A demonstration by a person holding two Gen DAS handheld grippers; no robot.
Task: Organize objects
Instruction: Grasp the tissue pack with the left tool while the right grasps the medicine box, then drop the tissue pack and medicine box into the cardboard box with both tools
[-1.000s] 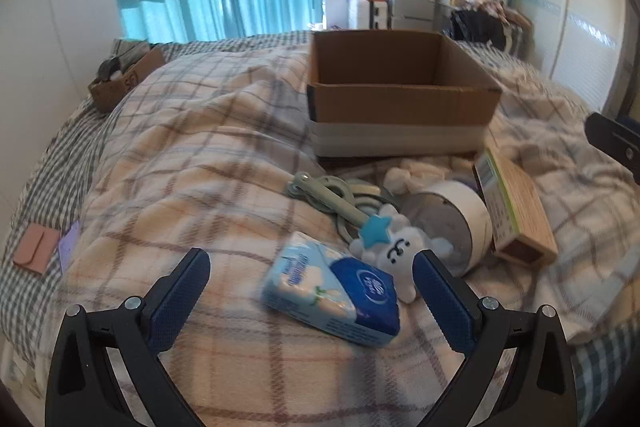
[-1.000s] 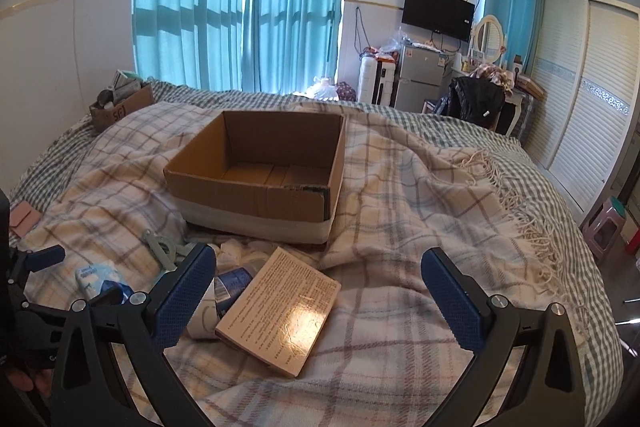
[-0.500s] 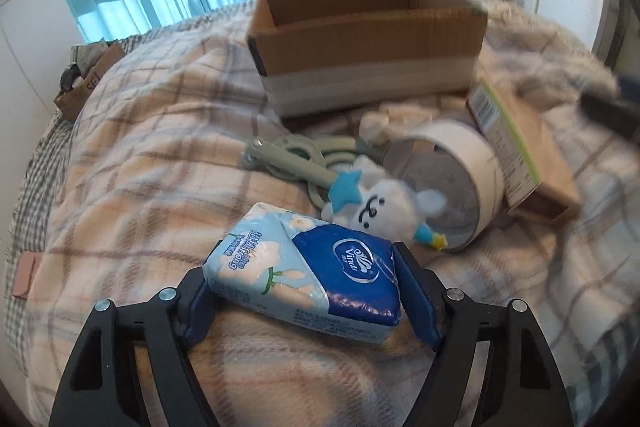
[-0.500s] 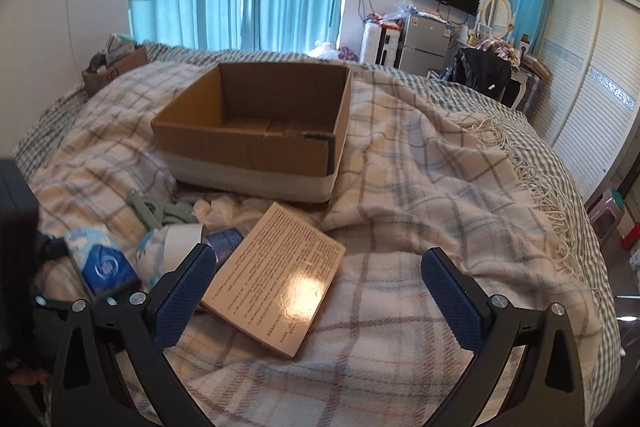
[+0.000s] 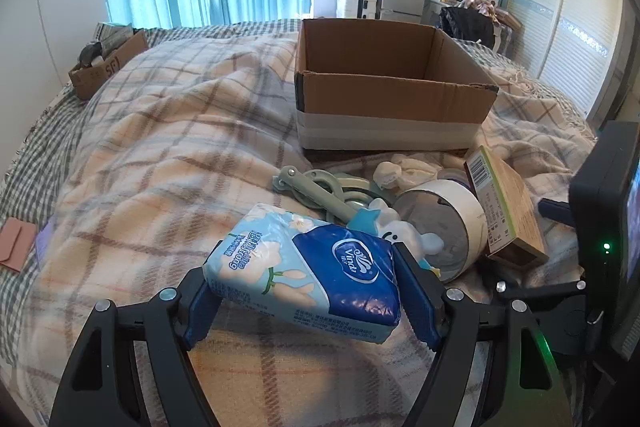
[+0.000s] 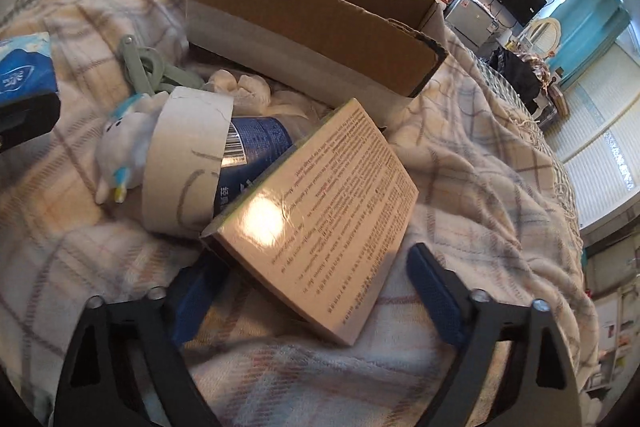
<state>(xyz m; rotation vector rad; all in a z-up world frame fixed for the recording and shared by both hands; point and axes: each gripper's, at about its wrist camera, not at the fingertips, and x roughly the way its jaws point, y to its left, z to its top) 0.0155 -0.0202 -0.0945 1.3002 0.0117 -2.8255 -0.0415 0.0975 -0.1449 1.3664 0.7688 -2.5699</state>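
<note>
Left wrist view: left gripper [image 5: 308, 291] now lifts the tissues [image 5: 308, 265] lower centre; right gripper [image 6: 316, 287], wide, has closed around the book [image 6: 320, 203] near the box [image 6: 312, 27].

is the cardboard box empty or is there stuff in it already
Empty as far as visible: the left wrist view shows the cardboard box's bare inner walls with nothing above the rim; its floor is hidden.

Your left gripper [image 5: 308, 291] has closed its blue pads on the blue-and-white plastic tissue pack [image 5: 308, 267] and raised it off the plaid blanket [image 5: 160, 155], while your right gripper [image 6: 316, 291] has dropped low and tilted, its spread fingers now straddling the tan printed cardboard box [image 6: 320, 203]
</note>
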